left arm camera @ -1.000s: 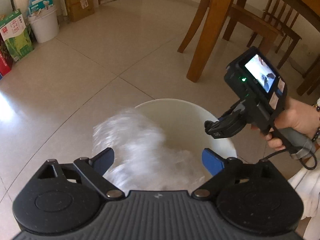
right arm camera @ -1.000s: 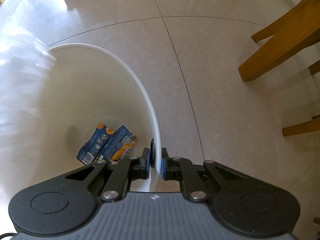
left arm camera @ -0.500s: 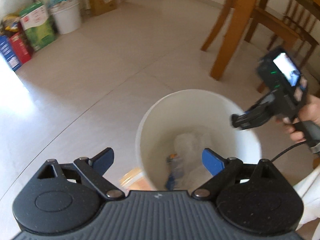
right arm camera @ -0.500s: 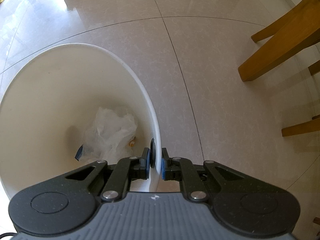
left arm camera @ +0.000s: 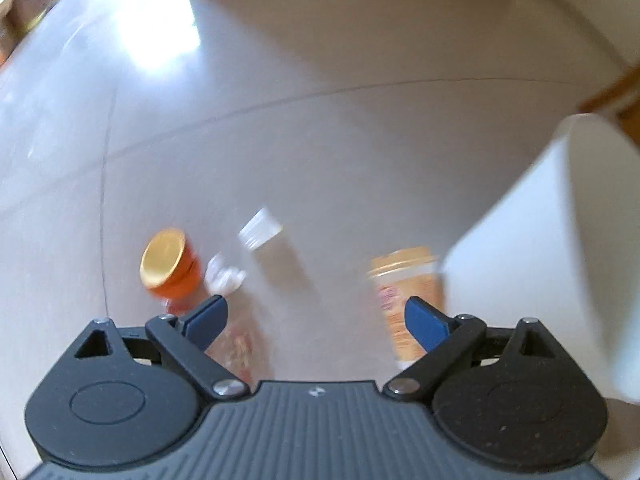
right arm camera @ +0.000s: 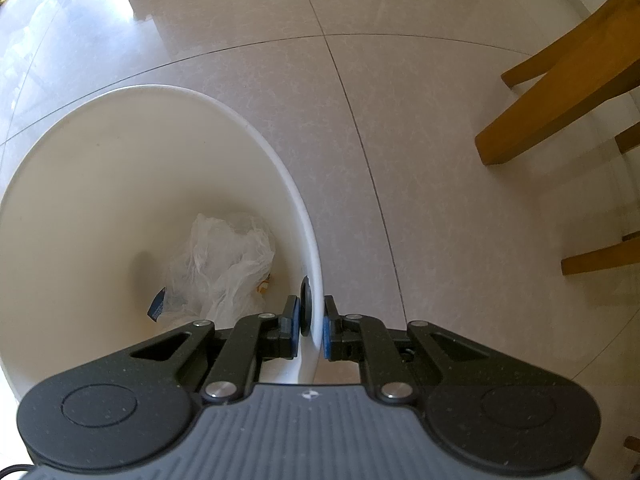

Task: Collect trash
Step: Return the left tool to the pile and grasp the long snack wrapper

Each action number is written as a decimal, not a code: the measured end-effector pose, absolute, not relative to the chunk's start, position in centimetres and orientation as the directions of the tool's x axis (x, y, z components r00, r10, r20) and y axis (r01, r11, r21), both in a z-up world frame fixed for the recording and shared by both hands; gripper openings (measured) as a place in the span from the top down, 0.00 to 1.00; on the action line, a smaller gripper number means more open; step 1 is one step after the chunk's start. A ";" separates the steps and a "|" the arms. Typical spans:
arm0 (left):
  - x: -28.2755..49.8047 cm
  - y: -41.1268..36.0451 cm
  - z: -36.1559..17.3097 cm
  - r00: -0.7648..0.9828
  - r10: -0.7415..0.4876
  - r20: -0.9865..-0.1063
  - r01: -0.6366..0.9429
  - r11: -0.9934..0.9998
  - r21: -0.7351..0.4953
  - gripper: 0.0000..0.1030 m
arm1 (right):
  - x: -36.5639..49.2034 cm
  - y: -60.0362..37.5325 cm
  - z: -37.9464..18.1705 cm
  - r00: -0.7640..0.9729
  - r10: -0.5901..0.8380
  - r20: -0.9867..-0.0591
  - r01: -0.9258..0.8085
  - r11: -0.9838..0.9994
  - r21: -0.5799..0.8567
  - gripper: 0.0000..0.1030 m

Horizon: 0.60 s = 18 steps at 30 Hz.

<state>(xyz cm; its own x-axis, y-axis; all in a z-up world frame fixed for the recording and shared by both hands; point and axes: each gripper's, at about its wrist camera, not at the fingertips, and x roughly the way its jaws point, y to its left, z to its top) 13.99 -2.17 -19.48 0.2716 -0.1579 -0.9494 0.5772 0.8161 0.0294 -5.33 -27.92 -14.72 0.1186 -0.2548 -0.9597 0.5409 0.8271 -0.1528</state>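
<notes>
My right gripper [right arm camera: 311, 326] is shut on the rim of the white bin [right arm camera: 280, 168]. Inside the bin lies a crumpled clear plastic bag [right arm camera: 224, 264] over blue and orange cartons. My left gripper [left arm camera: 316, 318] hangs open and empty above the floor, left of the bin wall [left arm camera: 552, 248]. Below it, blurred by motion, lie an orange bottle with a gold cap [left arm camera: 168, 264], a small white crumpled scrap [left arm camera: 224, 276], a clear bottle with a white cap [left arm camera: 268, 240] and a pale orange cup [left arm camera: 408, 280].
Wooden chair and table legs [right arm camera: 560, 92] stand to the right of the bin on the beige tiled floor [right arm camera: 400, 80]. Cardboard boxes [left arm camera: 24, 4] sit at the far left edge of the floor.
The plastic bag fell from my left gripper into the bin. The left gripper then swung left and down over the litter on the floor. The right gripper has kept still on the rim.
</notes>
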 end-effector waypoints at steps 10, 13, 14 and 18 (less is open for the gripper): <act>14.6 1.0 -27.0 0.245 -0.075 -0.967 0.422 0.906 0.036 0.10 | -5.3 -27.9 -14.7 0.119 -0.255 -0.960 0.544 0.825 -0.152 0.87; 14.5 1.8 -28.4 0.234 -0.063 -0.970 0.398 0.917 0.036 0.11 | -5.3 -27.9 -14.7 0.119 -0.255 -0.960 0.543 0.826 -0.152 0.87; 14.6 2.1 -29.0 0.231 -0.063 -0.971 0.389 0.921 0.033 0.11 | -5.3 -27.9 -14.7 0.119 -0.254 -0.960 0.544 0.825 -0.151 0.87; 14.9 3.3 -31.4 0.225 -0.033 -0.974 0.347 0.937 0.048 0.19 | -5.3 -27.9 -14.7 0.117 -0.257 -0.959 0.544 0.825 -0.154 0.87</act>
<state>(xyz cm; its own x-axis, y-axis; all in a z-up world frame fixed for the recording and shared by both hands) 14.86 3.31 -31.40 0.2247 -0.0333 -0.9738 0.3472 0.9366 0.0481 -5.29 -27.89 -14.73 0.1169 -0.2567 -0.9594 0.5437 0.8249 -0.1545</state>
